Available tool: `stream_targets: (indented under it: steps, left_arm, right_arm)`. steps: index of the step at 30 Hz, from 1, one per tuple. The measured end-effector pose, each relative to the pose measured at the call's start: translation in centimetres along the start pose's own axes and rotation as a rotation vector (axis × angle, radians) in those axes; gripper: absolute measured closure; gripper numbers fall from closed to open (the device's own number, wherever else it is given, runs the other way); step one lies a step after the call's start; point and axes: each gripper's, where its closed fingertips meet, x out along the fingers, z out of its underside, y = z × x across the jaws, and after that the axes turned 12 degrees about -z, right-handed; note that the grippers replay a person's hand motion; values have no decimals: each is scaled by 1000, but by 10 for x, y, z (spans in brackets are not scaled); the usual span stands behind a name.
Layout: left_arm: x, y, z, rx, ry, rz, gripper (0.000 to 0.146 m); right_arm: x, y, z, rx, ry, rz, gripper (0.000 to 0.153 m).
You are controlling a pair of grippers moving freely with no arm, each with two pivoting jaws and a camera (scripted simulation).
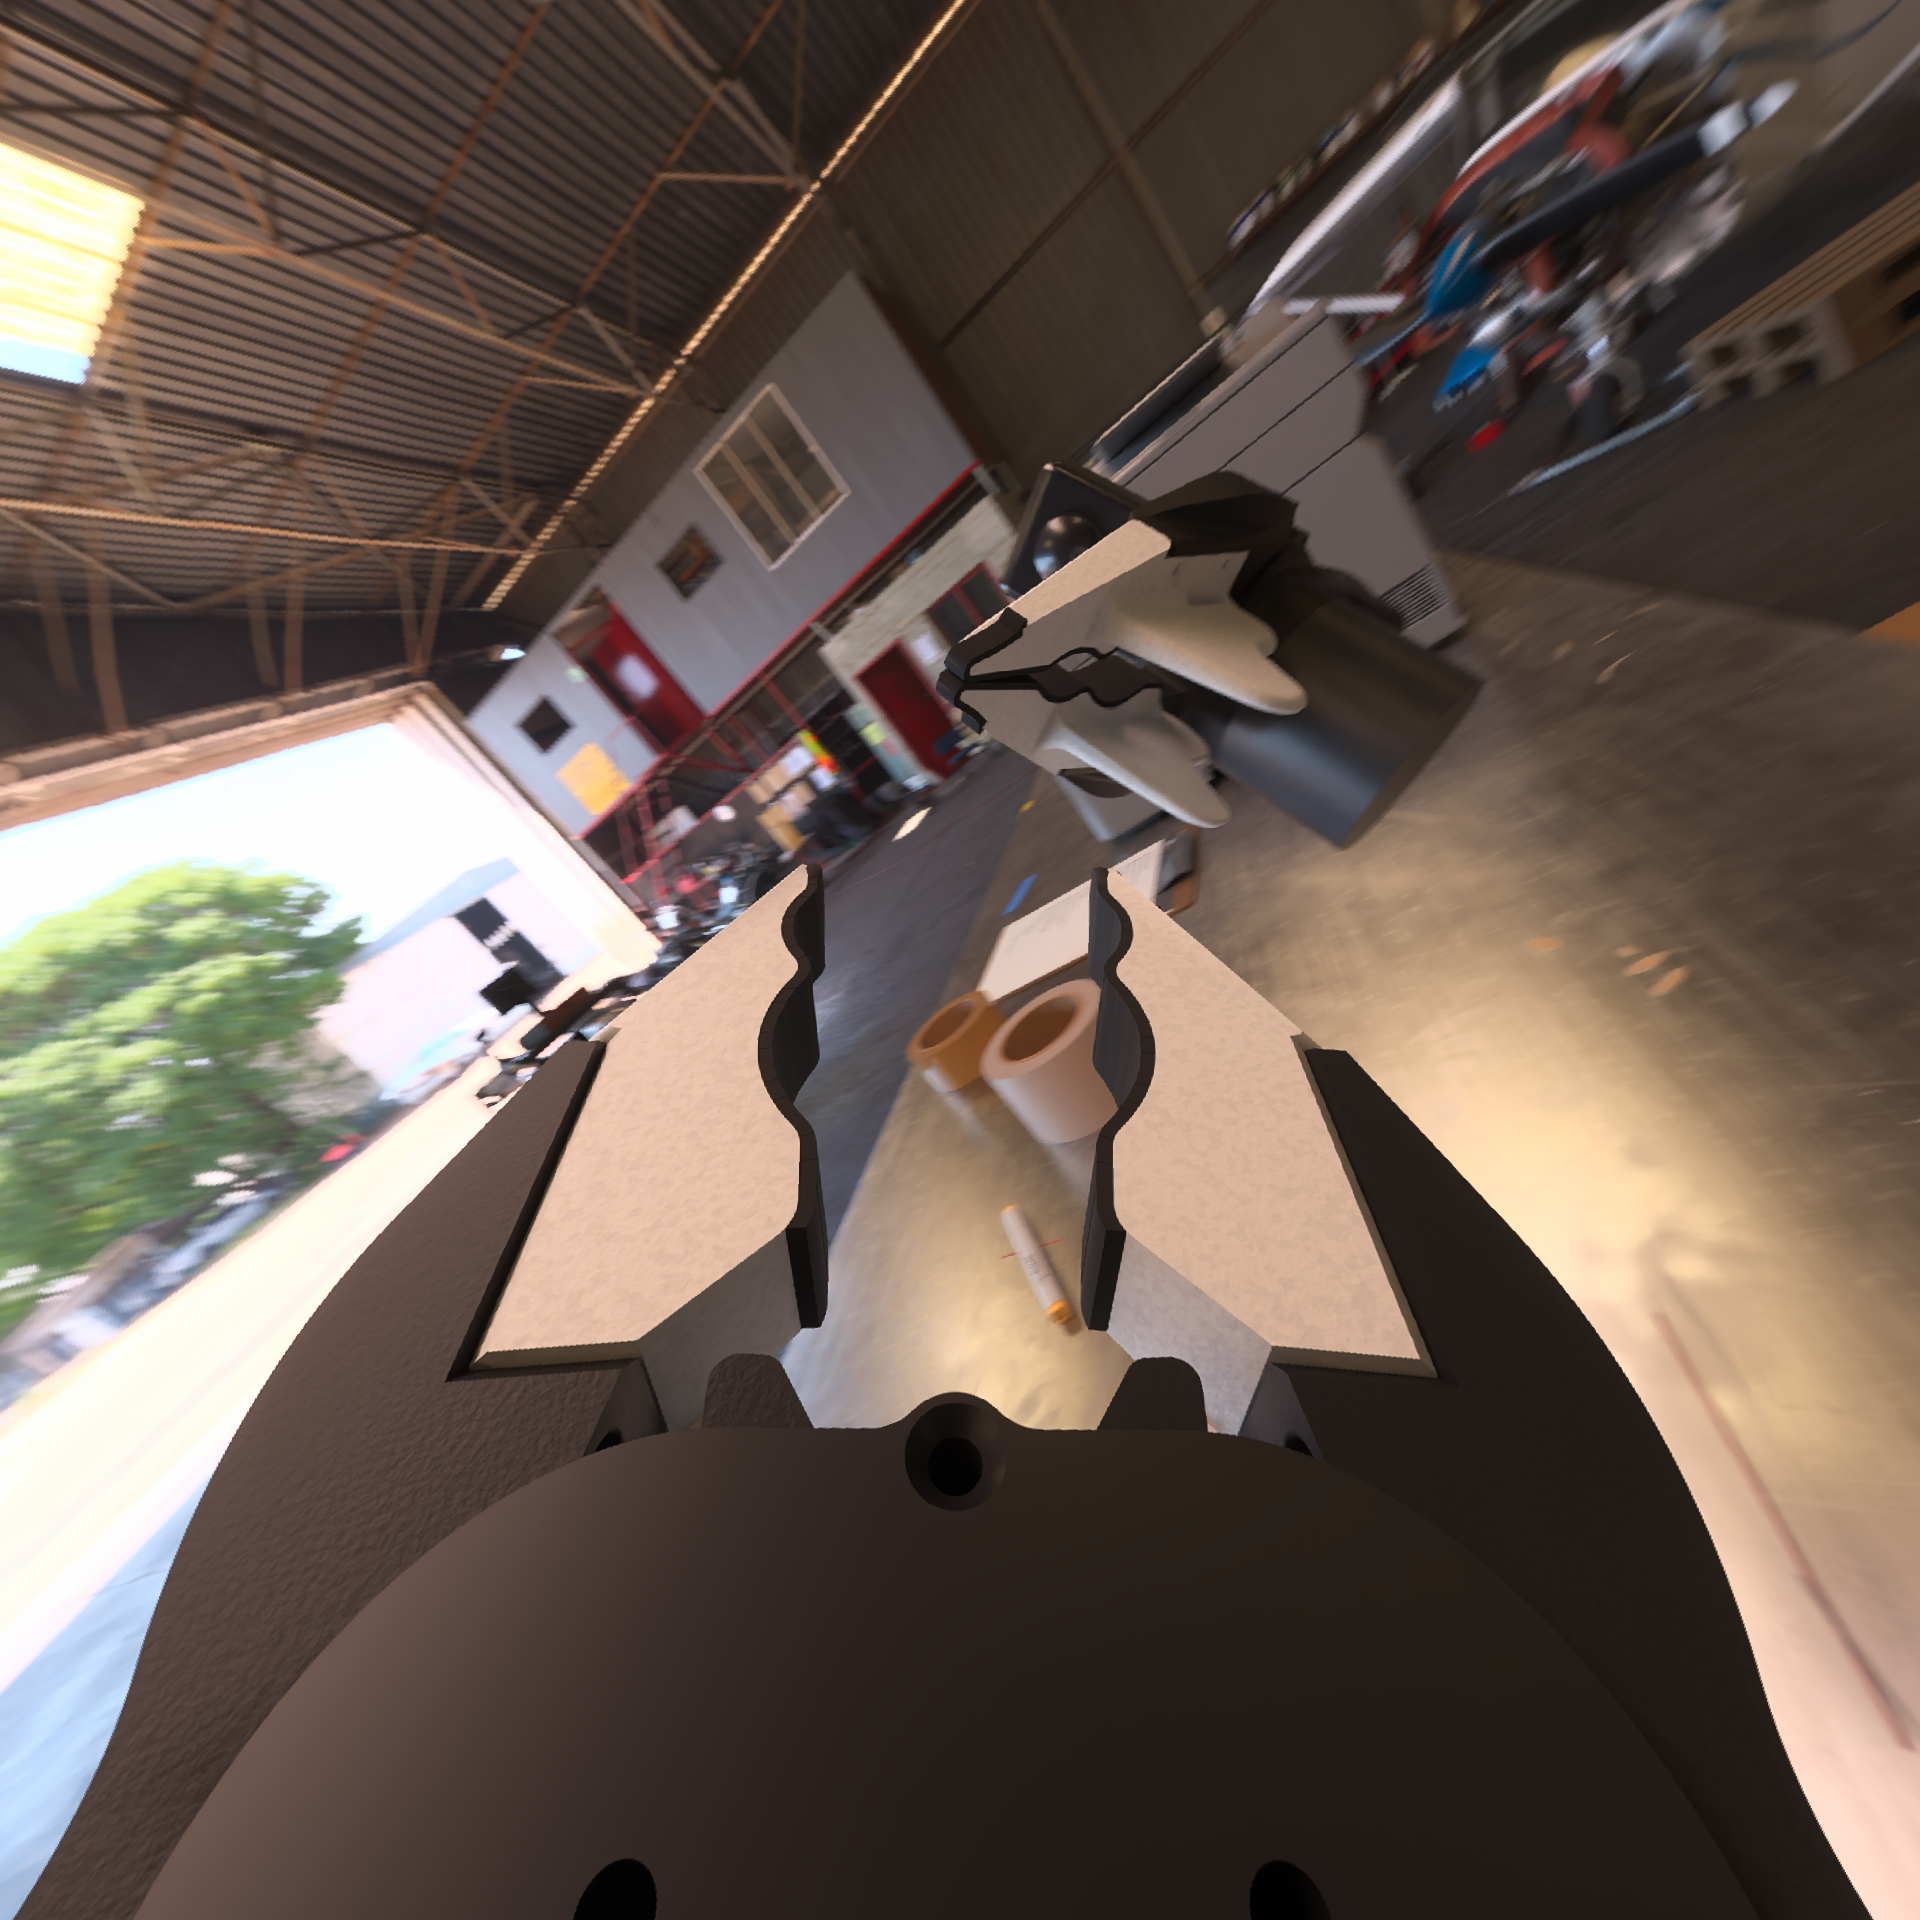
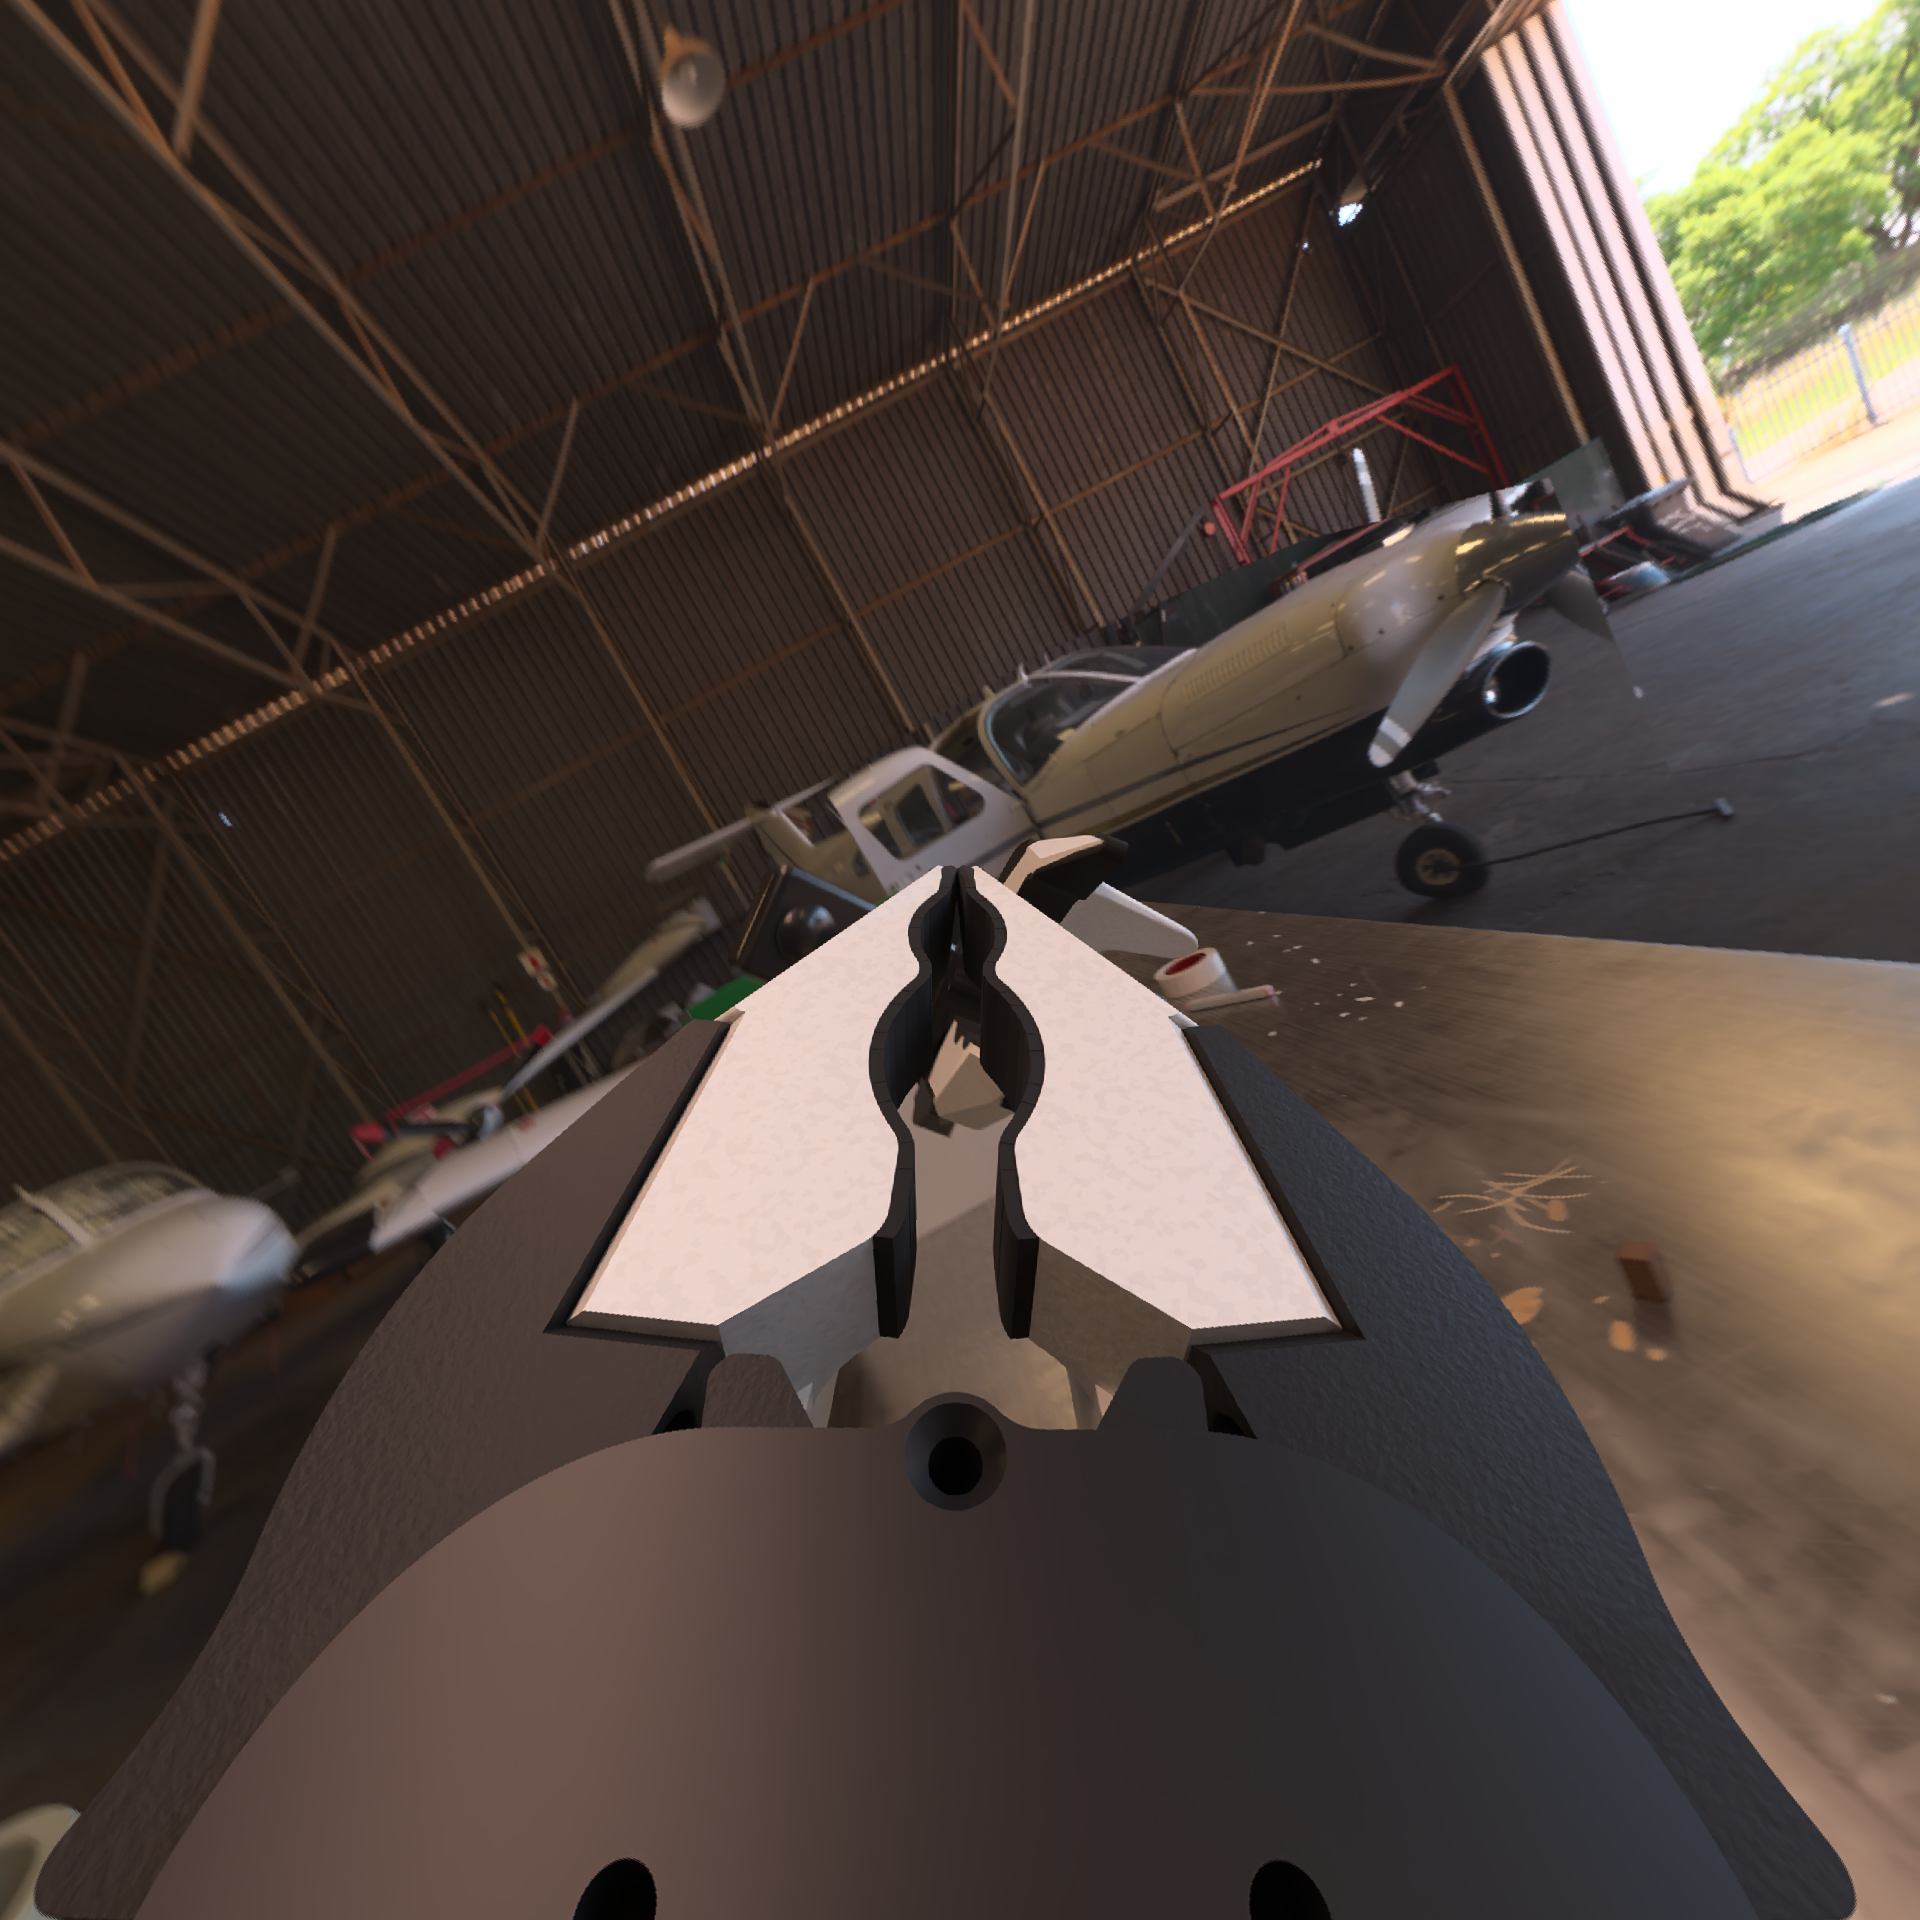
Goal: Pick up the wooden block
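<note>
The wooden block [image 2: 1642,1270] is a small brown piece standing on the brushed metal table [image 2: 1507,1070], to the right of my right gripper [image 2: 956,883] and well apart from it. The right gripper is shut with its tips touching and nothing between them; it also shows in the left wrist view [image 1: 961,681], held above the table. My left gripper [image 1: 956,878] is open and empty, tilted above the table [image 1: 1507,1039]; it shows beyond the right gripper's tips in the right wrist view [image 2: 1060,868]. The block does not show in the left wrist view.
Two tape rolls, one brown [image 1: 951,1034] and one pale [image 1: 1044,1060], stand ahead of the left gripper, with a white marker [image 1: 1034,1262] lying nearer. A white sheet [image 1: 1039,935] lies behind them. Orange flecks [image 2: 1527,1304] lie near the block. The table's far edge [image 2: 1558,930] faces a hangar with aircraft.
</note>
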Motion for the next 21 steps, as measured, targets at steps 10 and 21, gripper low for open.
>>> stream_targets:
  steps: [10, 21]
  left_arm:
    - [8, -13, 24, 124, -104, -108, 95]
    - [-14, -103, 53, -101, -212, -203, 95]
  right_arm:
    - [-9, 31, 16, -28, -92, 206, 153]
    - [-61, 84, 39, -338, -511, 552, 153]
